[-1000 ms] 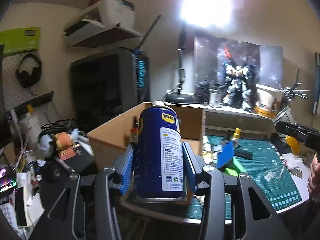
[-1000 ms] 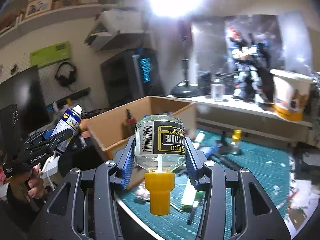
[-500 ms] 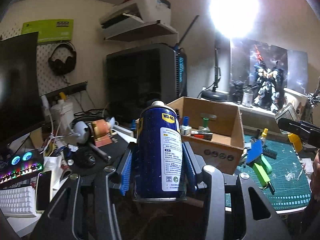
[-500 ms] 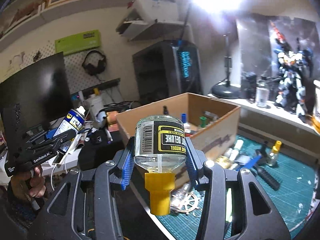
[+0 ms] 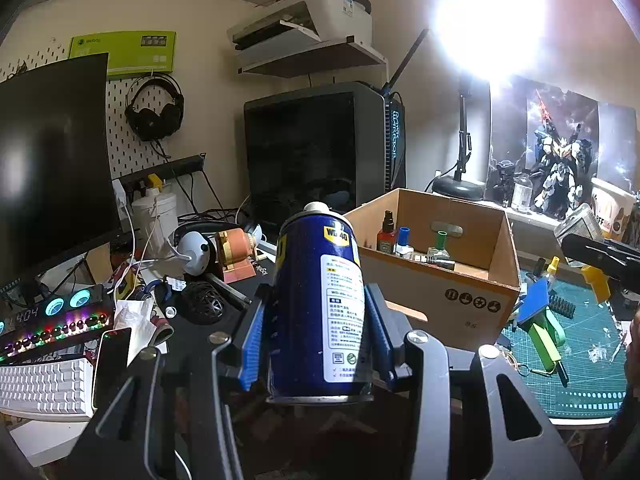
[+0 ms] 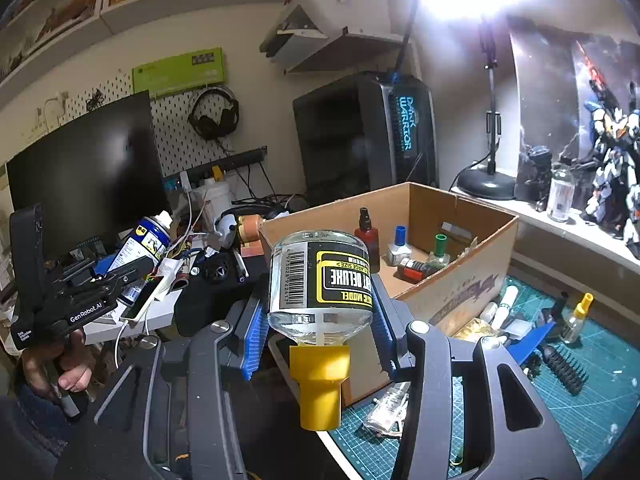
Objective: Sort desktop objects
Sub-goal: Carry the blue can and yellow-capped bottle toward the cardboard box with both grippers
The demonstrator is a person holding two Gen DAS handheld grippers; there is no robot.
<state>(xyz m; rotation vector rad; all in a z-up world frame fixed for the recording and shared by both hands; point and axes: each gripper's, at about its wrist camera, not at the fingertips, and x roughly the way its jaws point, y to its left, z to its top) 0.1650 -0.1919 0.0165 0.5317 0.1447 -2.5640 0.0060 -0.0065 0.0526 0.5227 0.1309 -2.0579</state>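
My left gripper [image 5: 318, 320] is shut on a blue WD-40 spray can [image 5: 320, 300], held upright in the air, left of and nearer than an open cardboard box [image 5: 472, 296]. My right gripper [image 6: 320, 320] is shut on a clear glass bottle [image 6: 320, 280] with a yellow cap [image 6: 318, 384], held upside down in front of the same box [image 6: 460, 280]. The box holds several small bottles. The left gripper and can also show in the right wrist view [image 6: 132, 256]. The right gripper shows at the right edge of the left wrist view [image 5: 600, 256].
A black monitor [image 5: 52, 160], a white keyboard [image 5: 40, 388], a phone [image 5: 112, 356] and cable clutter lie left. A dark PC case [image 5: 320, 152] stands behind the box. A green cutting mat [image 6: 580, 380] with small bottles and tools lies right. A lamp [image 5: 460, 188] and robot models stand at the back.
Both grippers have risen and drawn back leftward with their loads still gripped. The box now sits further right and lower, and its inside is visible.
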